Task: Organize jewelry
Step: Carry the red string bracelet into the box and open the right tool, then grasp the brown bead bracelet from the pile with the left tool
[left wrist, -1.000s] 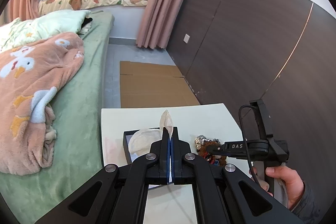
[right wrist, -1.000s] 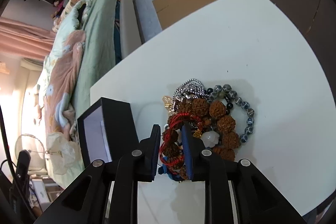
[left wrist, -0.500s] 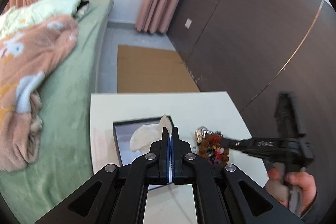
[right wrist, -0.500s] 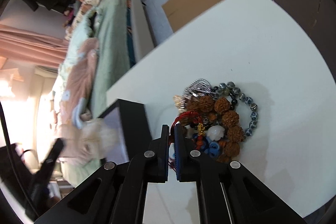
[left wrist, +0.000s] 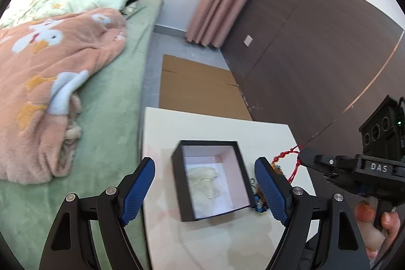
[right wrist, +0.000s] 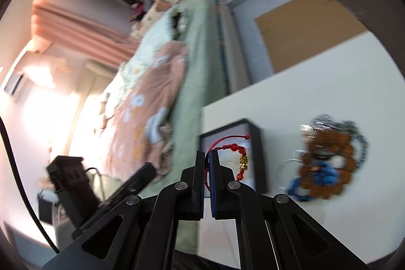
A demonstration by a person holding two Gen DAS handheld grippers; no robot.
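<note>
A black jewelry box (left wrist: 210, 179) with a pale lining stands open on the white table (left wrist: 202, 123); a white crumpled tissue (left wrist: 205, 179) lies inside it. My left gripper (left wrist: 205, 184) is open, its blue pads on either side of the box. My right gripper (right wrist: 208, 156) is shut on a red cord bracelet (right wrist: 236, 149) with gold beads, lifted above the table near the box (right wrist: 258, 143); the bracelet (left wrist: 291, 156) also shows in the left wrist view. A pile of bead bracelets (right wrist: 329, 168) lies on the table to the right.
A green bed (left wrist: 114, 118) with a peach blanket (left wrist: 50, 72) borders the table's left edge. Flat cardboard (left wrist: 197, 87) lies on the floor beyond the table. A dark panelled wall (left wrist: 316, 55) runs along the right.
My left gripper opened and let the white tissue go into the box. My right gripper shut on the red cord bracelet and lifted it off the pile toward the box.
</note>
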